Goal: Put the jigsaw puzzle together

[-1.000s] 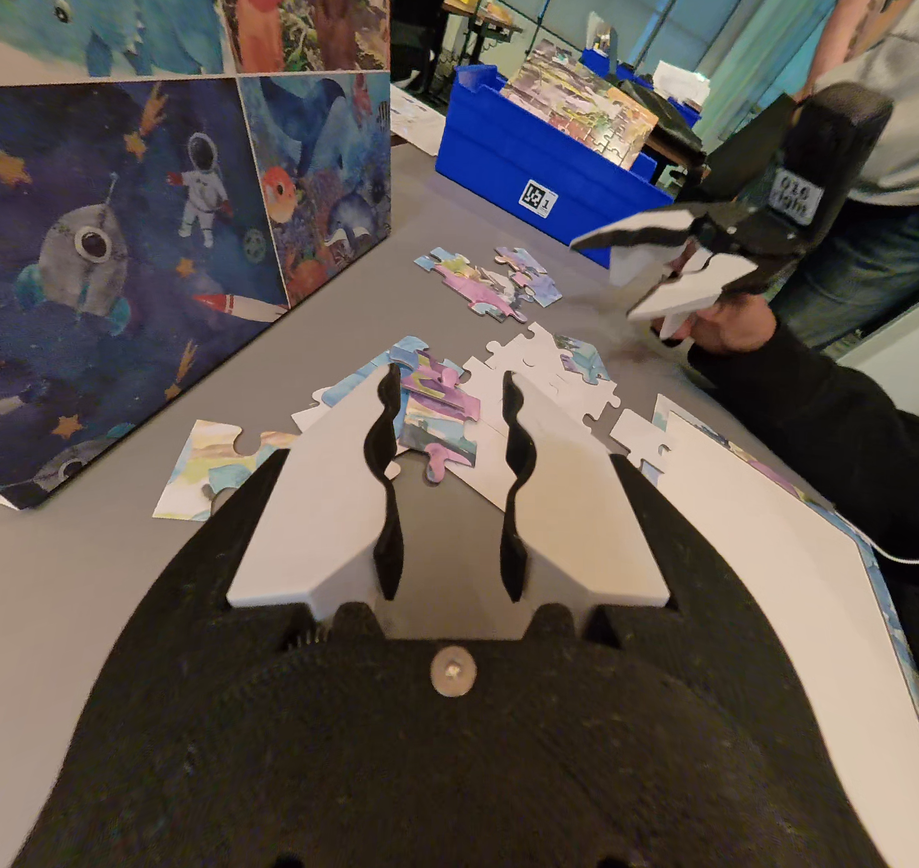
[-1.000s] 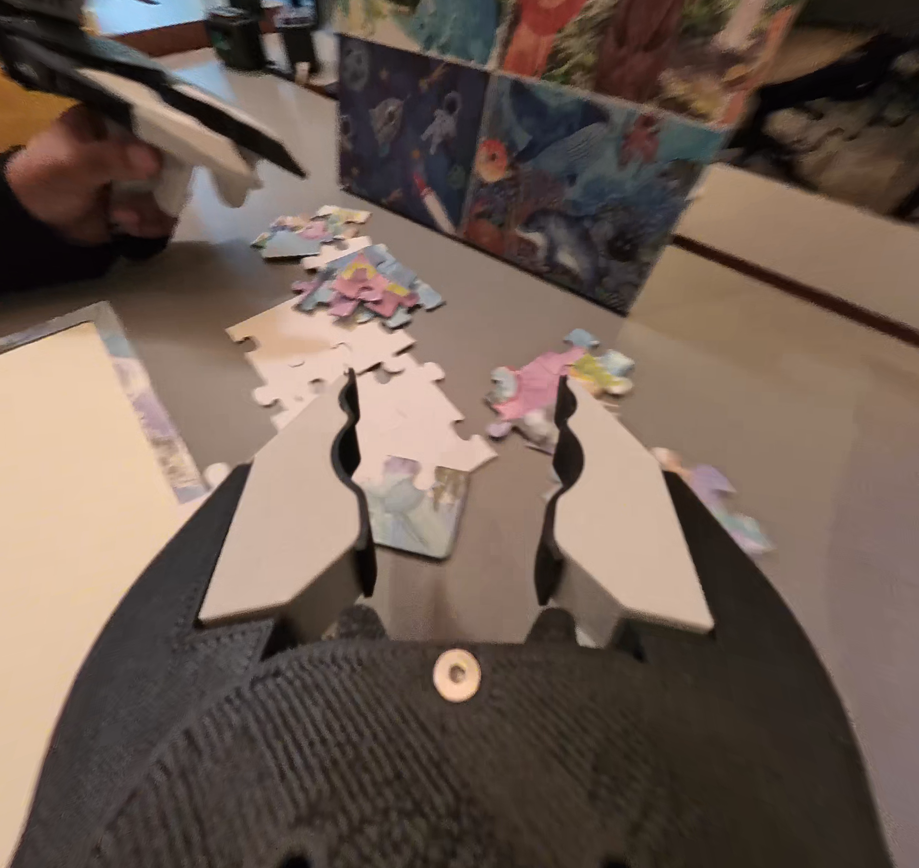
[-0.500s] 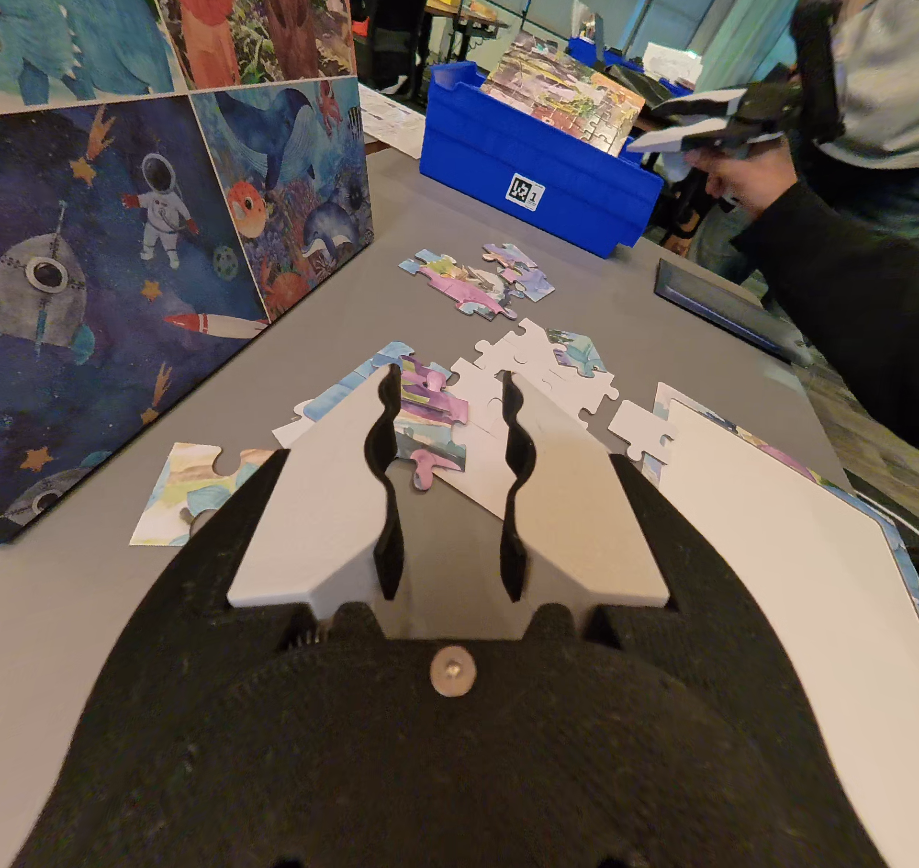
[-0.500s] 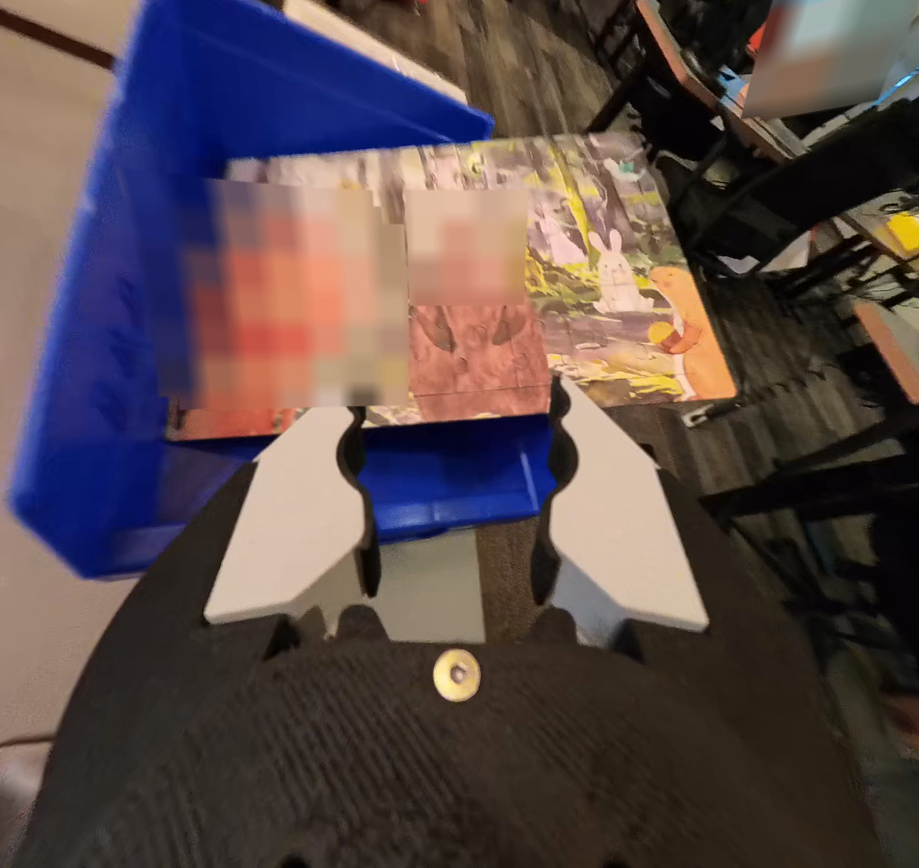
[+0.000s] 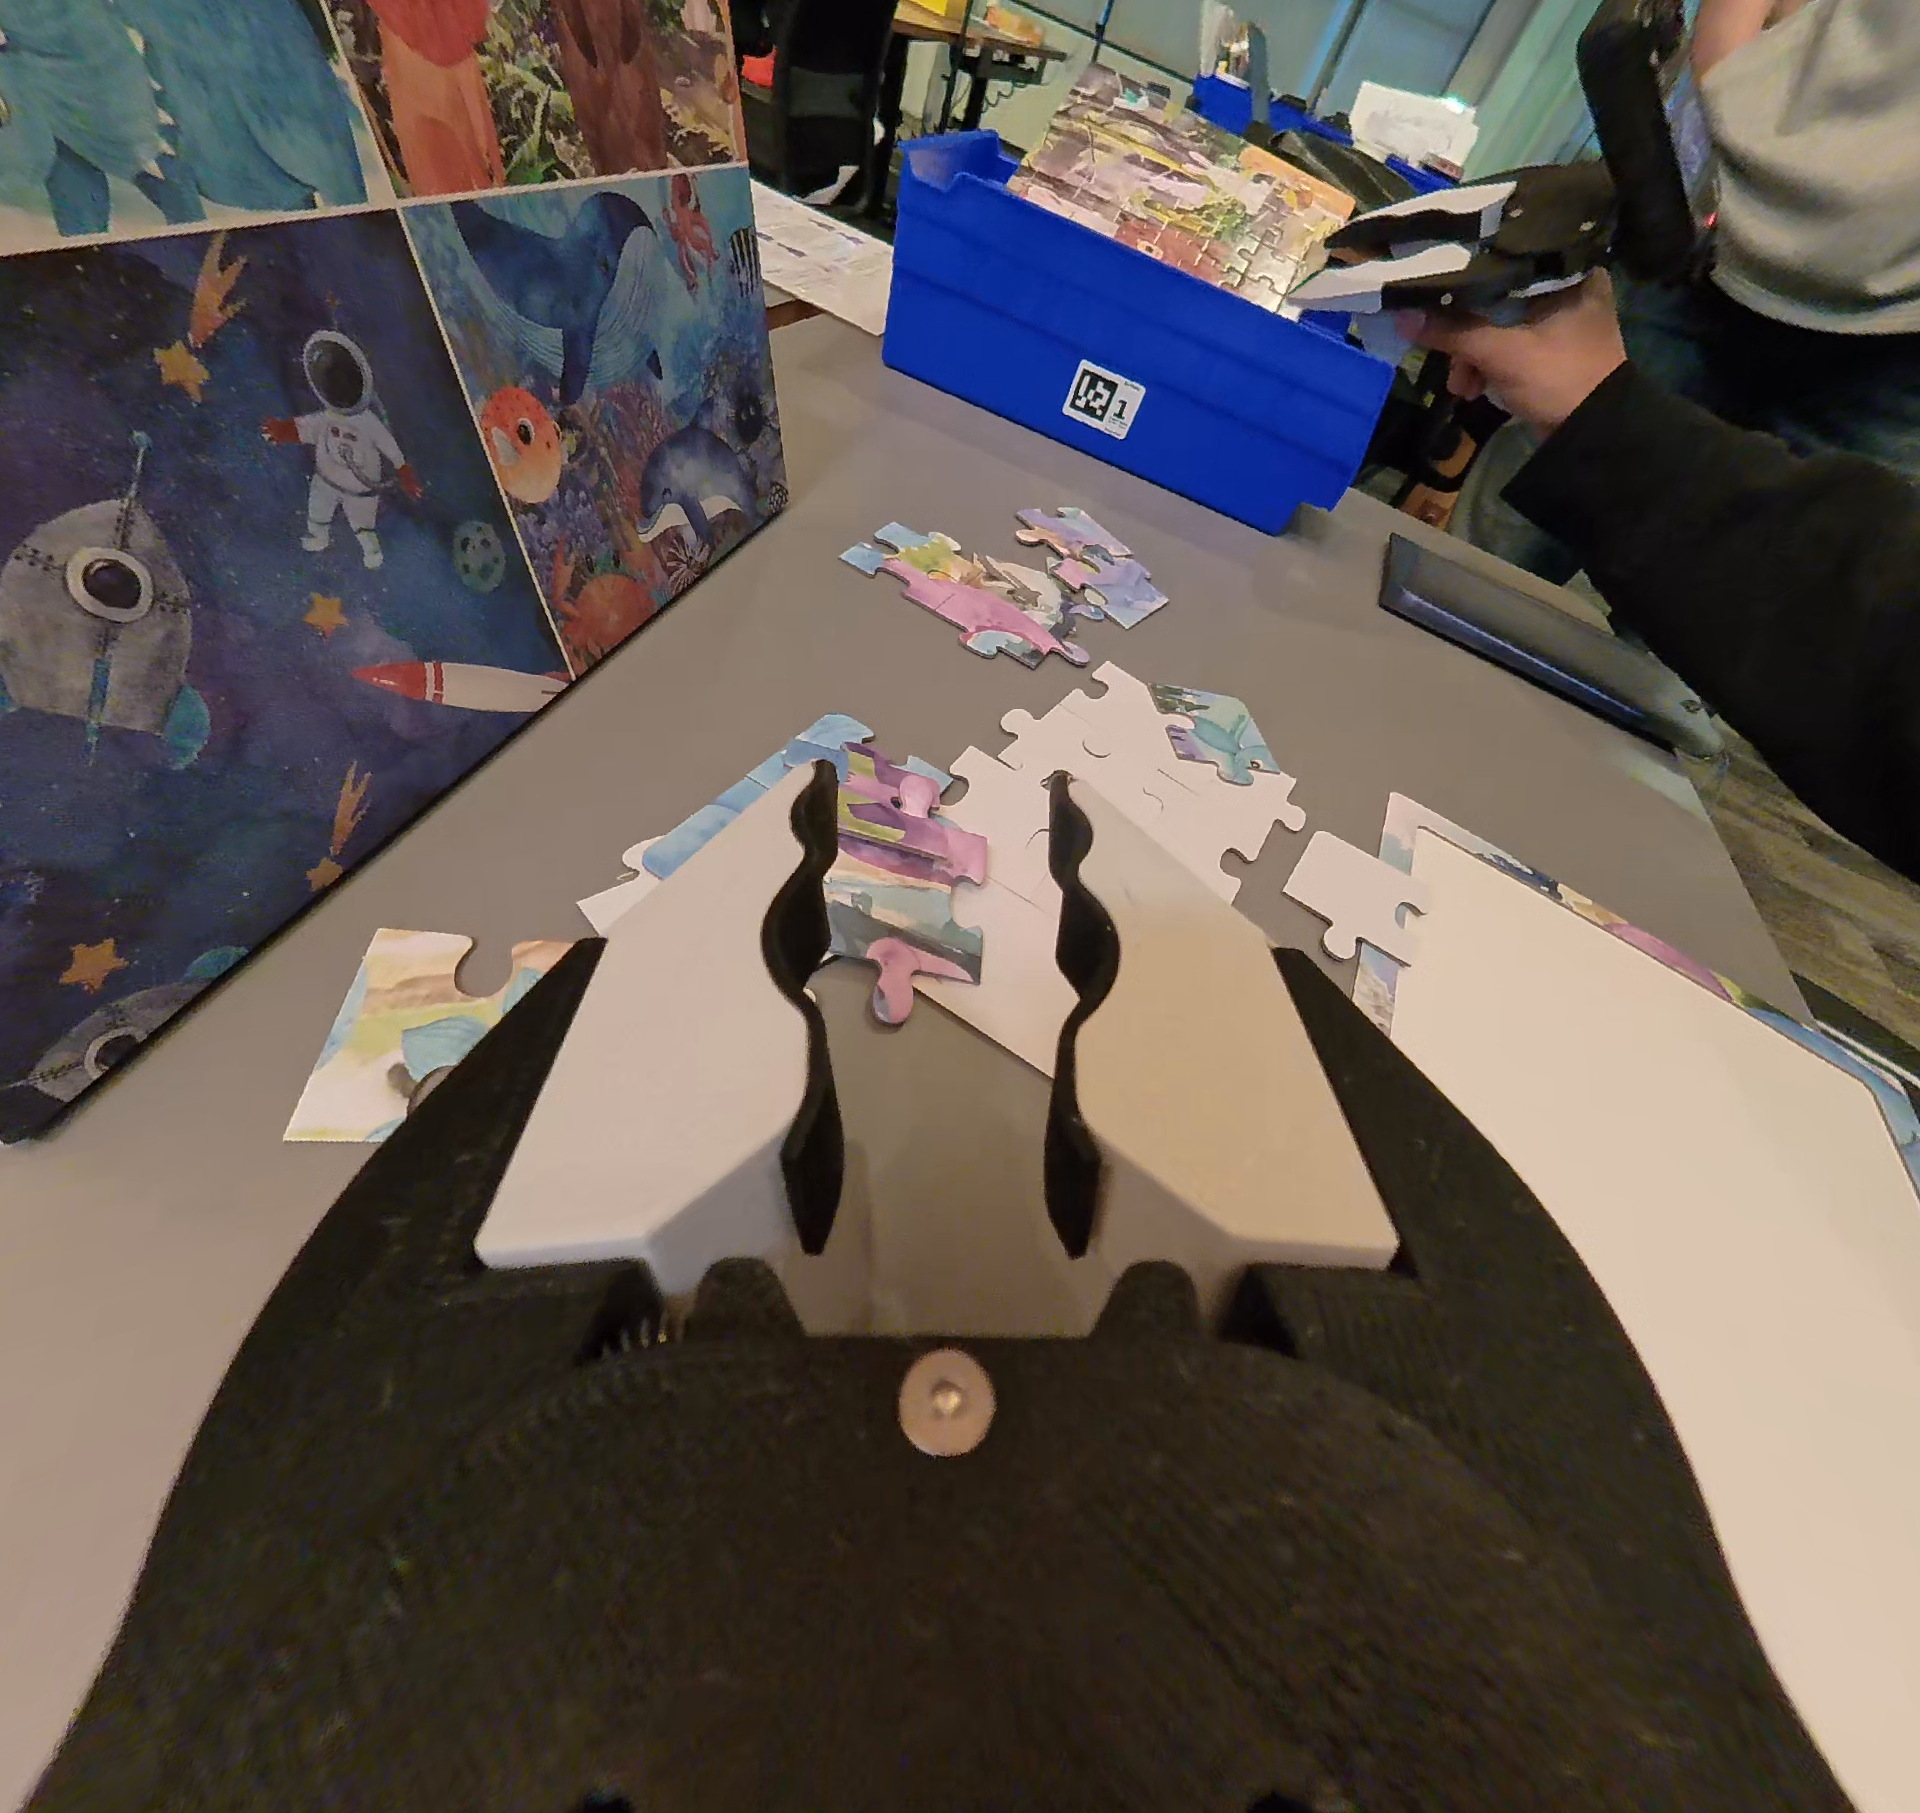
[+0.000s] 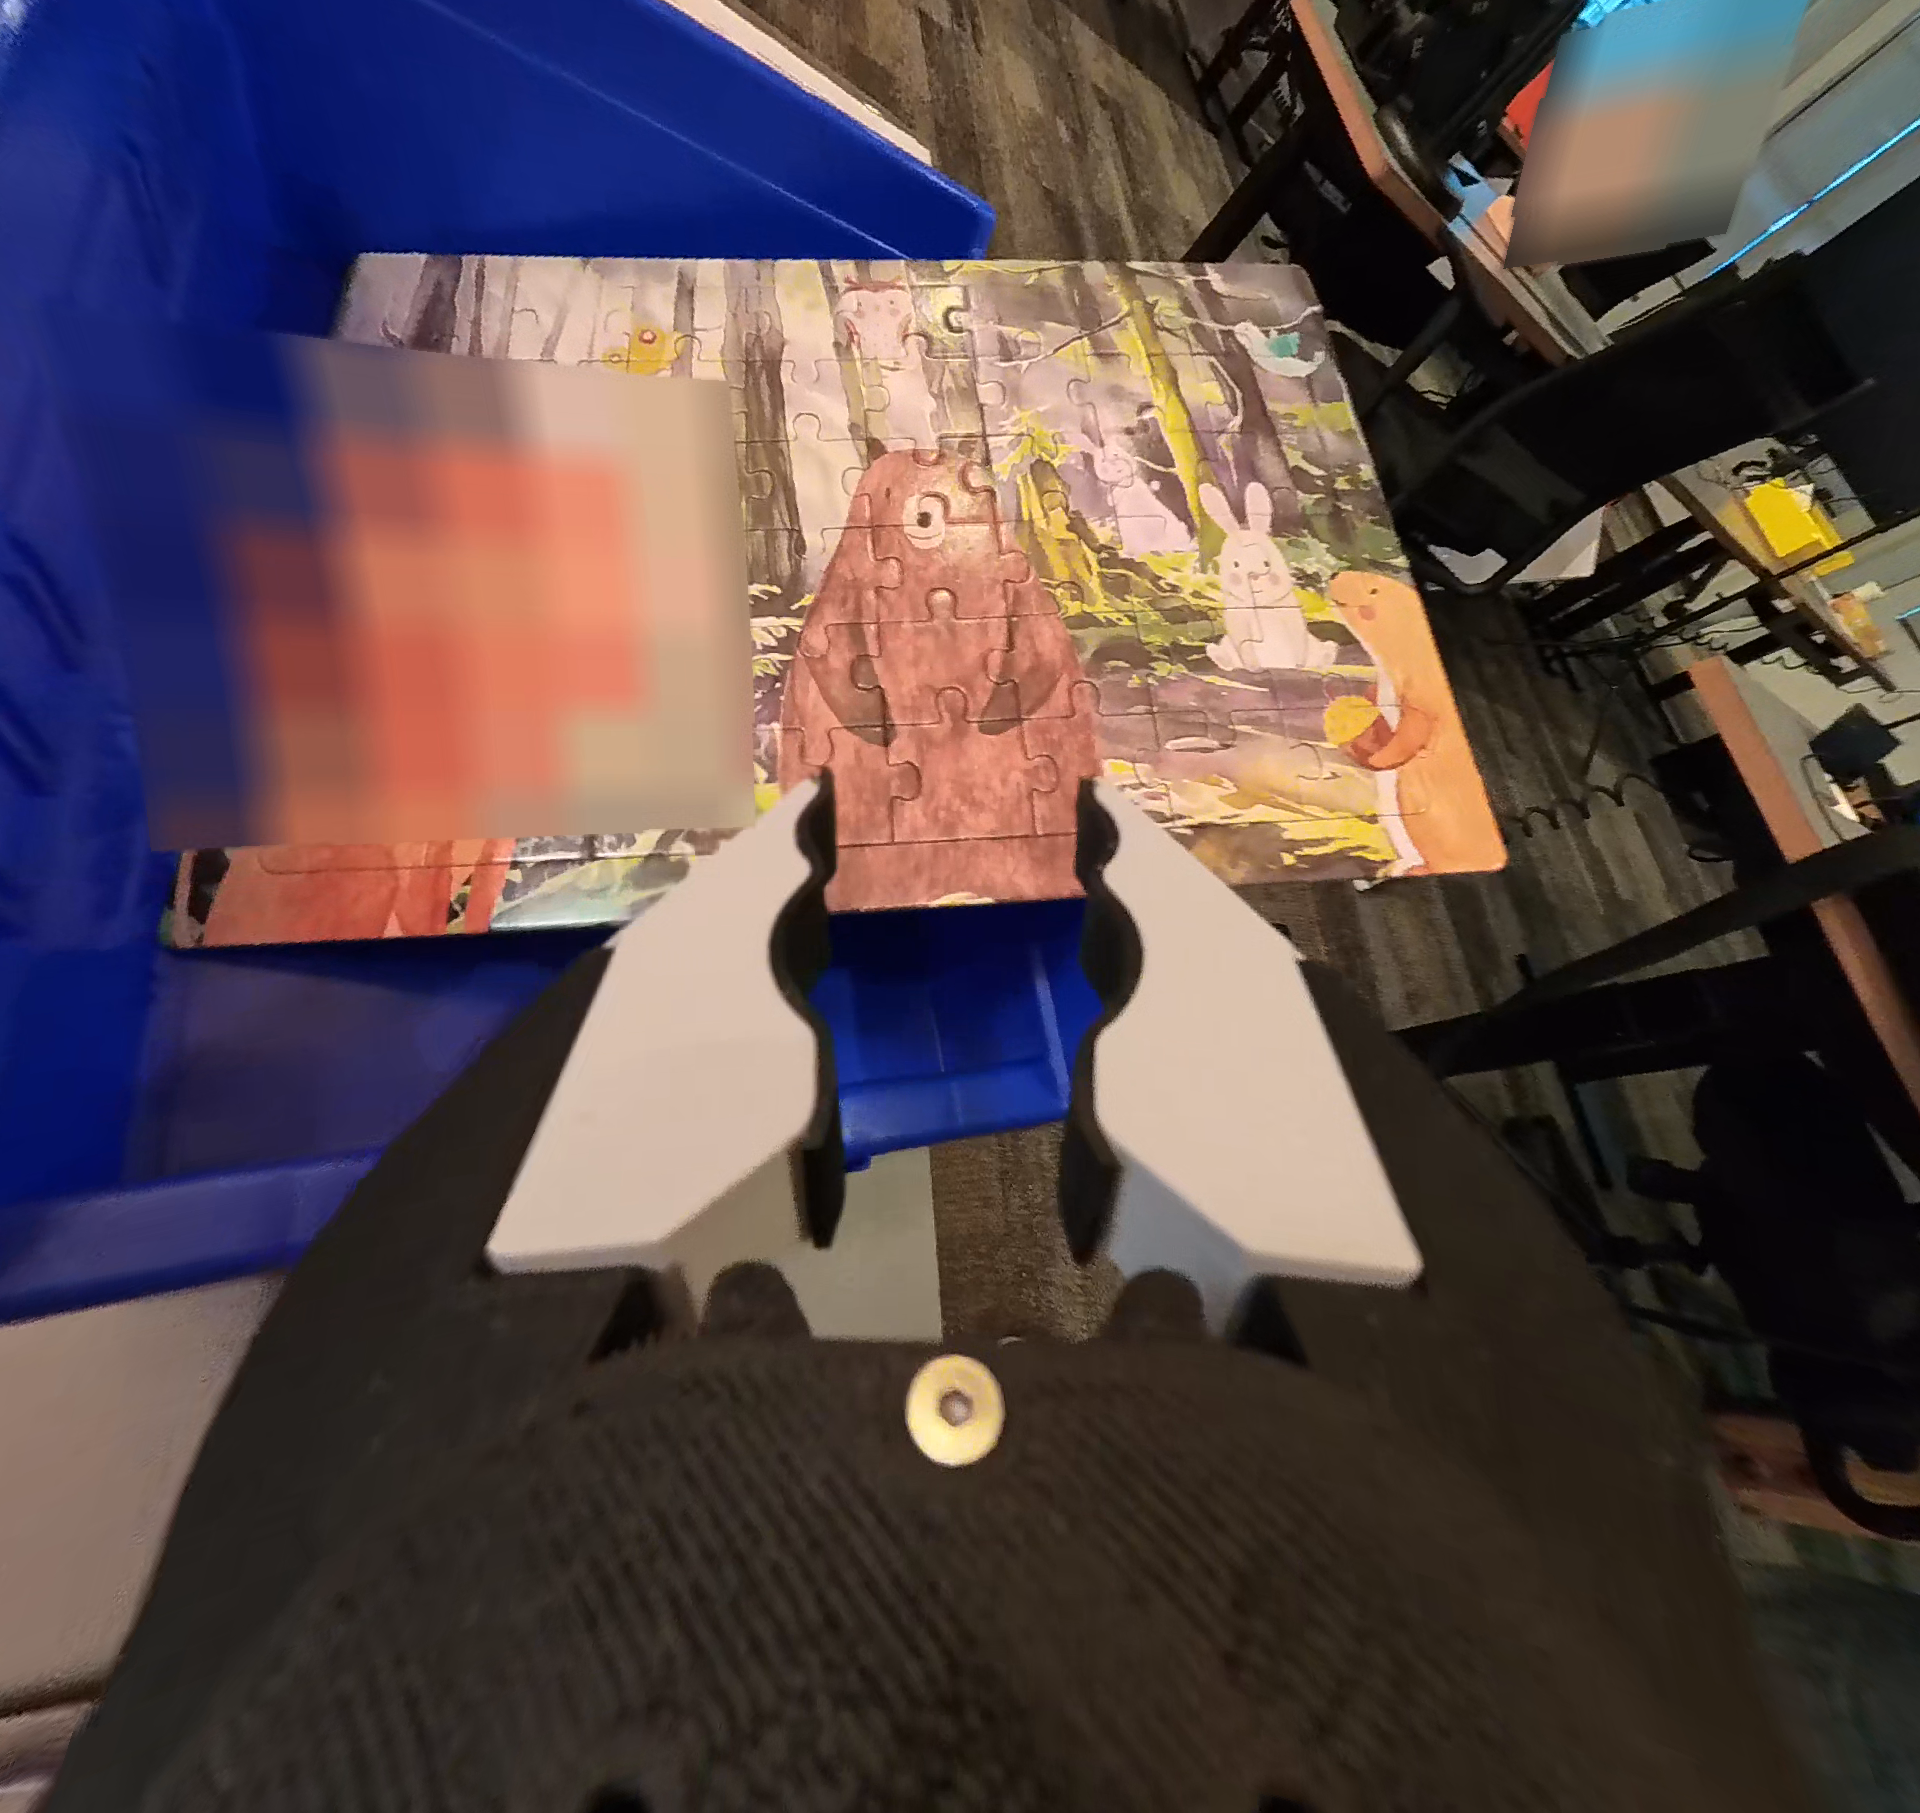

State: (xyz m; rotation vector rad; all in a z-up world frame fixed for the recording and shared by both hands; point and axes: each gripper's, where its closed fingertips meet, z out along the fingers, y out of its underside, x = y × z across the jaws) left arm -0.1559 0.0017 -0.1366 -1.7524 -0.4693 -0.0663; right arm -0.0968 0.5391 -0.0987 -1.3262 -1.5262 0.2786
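Loose pastel puzzle pieces lie on the grey table [image 5: 1351, 641]: a purple piece [image 5: 909, 875] between my left fingers' tips, face-down white joined pieces [image 5: 1153, 776], a joined cluster [image 5: 987, 589] farther back, a pale piece [image 5: 416, 1015] at left. A white puzzle tray [image 5: 1621, 1140] lies at right. My left gripper [image 5: 935, 787] is open and empty just above the table. My right gripper [image 6: 954, 807] is open and empty over the near edge of a finished forest puzzle [image 6: 1039, 568] in the blue bin [image 6: 312, 153]; it also shows in the left wrist view [image 5: 1392, 251].
An illustrated puzzle box [image 5: 312, 413] stands at the left of the table. The blue bin [image 5: 1091, 350] sits at the back. A dark flat tablet [image 5: 1527, 631] lies at the table's right edge. Beyond the bin are chairs and desks [image 6: 1662, 413]. About 55 centimeters separates my left fingertips from my right. To reach the purple piece [image 5: 909, 875] in a straight line is about 7 centimeters for my left fingers, about 50 centimeters for my right.
My right gripper swung up off the table pieces to the blue bin and now hovers over the finished puzzle's edge, its jaws slightly narrower. My left gripper stayed almost still.
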